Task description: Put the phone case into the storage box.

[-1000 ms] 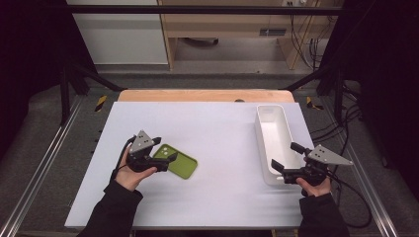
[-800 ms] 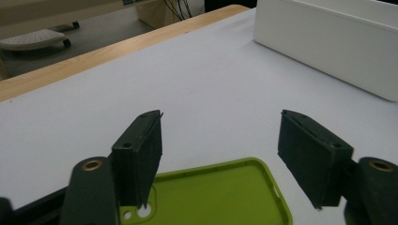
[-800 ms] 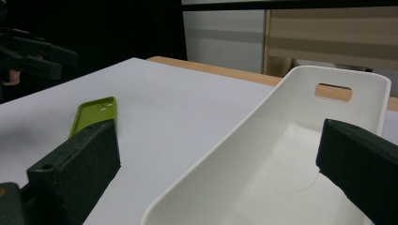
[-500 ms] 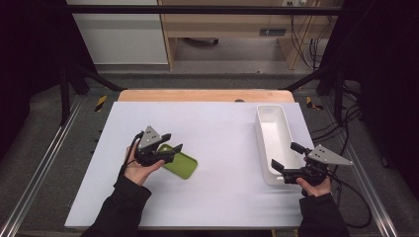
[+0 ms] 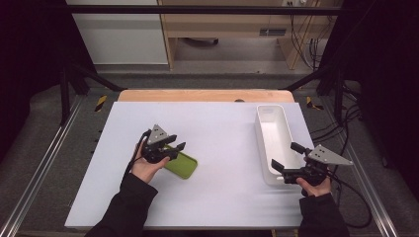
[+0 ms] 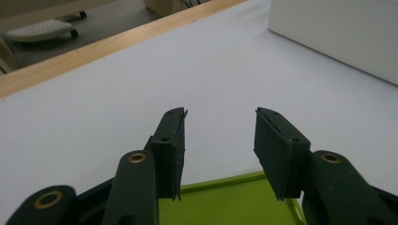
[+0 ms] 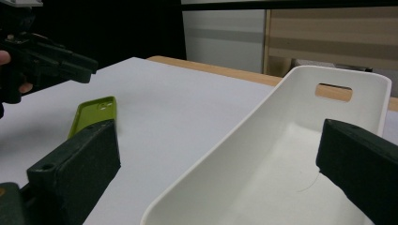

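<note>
The left gripper hovers with its flat, matte black fingers spread, empty, just above the near end of the green case — a shallow, glossy, round-cornered rectangle of plastic lying flat on the smooth white tabletop, its raised rim showing below and between the fingertips. The right gripper has its fingers spread wide, one on each side of the near end of the bin — a long, smooth white plastic trough with rounded corners and a slot handle in its far wall. Whether they touch its walls cannot be told.
</note>
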Tool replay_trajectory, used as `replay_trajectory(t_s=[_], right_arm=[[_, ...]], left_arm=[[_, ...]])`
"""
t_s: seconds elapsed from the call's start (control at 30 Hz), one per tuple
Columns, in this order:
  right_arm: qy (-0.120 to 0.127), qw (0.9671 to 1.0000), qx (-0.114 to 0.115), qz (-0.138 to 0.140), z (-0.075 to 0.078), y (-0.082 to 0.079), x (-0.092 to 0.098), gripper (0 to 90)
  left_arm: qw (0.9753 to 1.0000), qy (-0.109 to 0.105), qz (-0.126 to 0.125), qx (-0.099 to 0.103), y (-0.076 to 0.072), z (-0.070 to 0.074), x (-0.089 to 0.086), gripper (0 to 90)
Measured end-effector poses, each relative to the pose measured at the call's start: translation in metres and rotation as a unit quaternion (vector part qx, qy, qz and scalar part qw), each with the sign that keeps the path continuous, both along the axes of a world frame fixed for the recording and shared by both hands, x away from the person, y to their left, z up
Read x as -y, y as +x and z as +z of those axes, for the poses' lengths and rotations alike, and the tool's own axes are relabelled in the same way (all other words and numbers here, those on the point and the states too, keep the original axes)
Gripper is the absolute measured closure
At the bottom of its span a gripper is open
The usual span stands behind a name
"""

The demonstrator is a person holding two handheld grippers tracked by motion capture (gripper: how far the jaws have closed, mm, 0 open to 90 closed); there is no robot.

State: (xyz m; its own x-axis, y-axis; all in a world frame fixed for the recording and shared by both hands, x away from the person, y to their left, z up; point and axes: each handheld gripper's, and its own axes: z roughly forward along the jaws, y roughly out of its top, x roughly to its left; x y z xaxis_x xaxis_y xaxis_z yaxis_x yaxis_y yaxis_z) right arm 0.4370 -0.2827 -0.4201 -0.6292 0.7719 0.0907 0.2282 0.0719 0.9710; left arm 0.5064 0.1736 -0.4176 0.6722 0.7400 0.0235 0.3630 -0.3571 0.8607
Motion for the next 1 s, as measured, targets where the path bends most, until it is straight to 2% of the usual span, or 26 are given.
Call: replay_trajectory(t_s=[0.1,0.47,0.6,1.0], right_arm=[[0.000,1.0000,-0.002,0.001,0.000,0.000,0.000,0.4],[-0.002,1.0000,-0.005,0.001,0.000,0.000,-0.001,0.4],[-0.003,1.0000,-0.004,0.001,0.000,0.000,-0.001,0.4],[-0.004,1.0000,-0.004,0.002,-0.001,0.000,-0.001,0.4]], left_arm=[[1.0000,0.005,0.002,-0.002,0.001,-0.001,0.001,60.1],[0.9996,-0.005,0.010,-0.025,0.006,-0.006,0.010,78.0],[0.9993,-0.008,0.015,-0.034,0.010,-0.010,0.013,80.4],[0.9986,0.012,0.023,-0.046,0.018,-0.021,0.020,87.9]])
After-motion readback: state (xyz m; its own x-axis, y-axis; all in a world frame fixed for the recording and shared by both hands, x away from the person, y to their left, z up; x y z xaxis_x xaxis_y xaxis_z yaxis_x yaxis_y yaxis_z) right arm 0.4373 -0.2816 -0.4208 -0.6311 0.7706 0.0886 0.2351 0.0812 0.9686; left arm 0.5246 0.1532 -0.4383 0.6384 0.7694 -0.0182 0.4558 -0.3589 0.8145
